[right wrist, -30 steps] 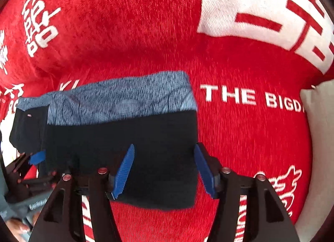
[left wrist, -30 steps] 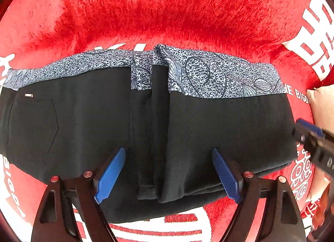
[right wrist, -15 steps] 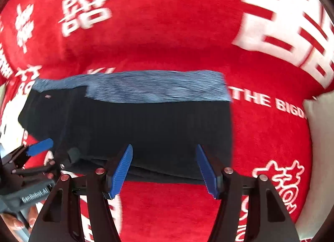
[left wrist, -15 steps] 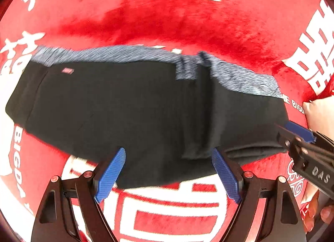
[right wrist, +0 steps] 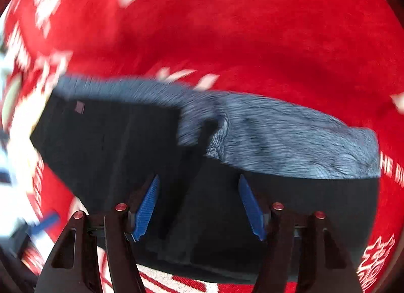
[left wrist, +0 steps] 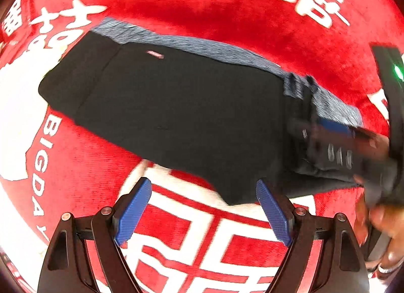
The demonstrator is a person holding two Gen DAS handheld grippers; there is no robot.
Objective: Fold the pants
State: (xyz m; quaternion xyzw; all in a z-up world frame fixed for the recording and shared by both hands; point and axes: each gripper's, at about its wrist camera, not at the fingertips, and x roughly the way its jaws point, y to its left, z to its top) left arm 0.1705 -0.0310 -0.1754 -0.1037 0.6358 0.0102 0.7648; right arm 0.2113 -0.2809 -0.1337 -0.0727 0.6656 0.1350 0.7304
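Note:
The black pants [left wrist: 181, 116] with a blue-grey patterned band along the far edge lie folded on the red cloth. My left gripper [left wrist: 204, 212] is open and empty, just short of the pants' near edge. My right gripper [right wrist: 199, 207] is open, low over the right part of the pants [right wrist: 290, 192]; nothing is between its pads. The right gripper also shows in the left wrist view [left wrist: 353, 146], blurred, over the pants' right end.
A red cloth [left wrist: 227, 2] with large white lettering covers the whole surface around the pants. The hand holding the right gripper [left wrist: 378, 222] shows at the right edge of the left wrist view.
My left gripper has pulled back and swung left, off the pants onto the cloth. My right gripper has moved forward over the pants' right part. Both stay open.

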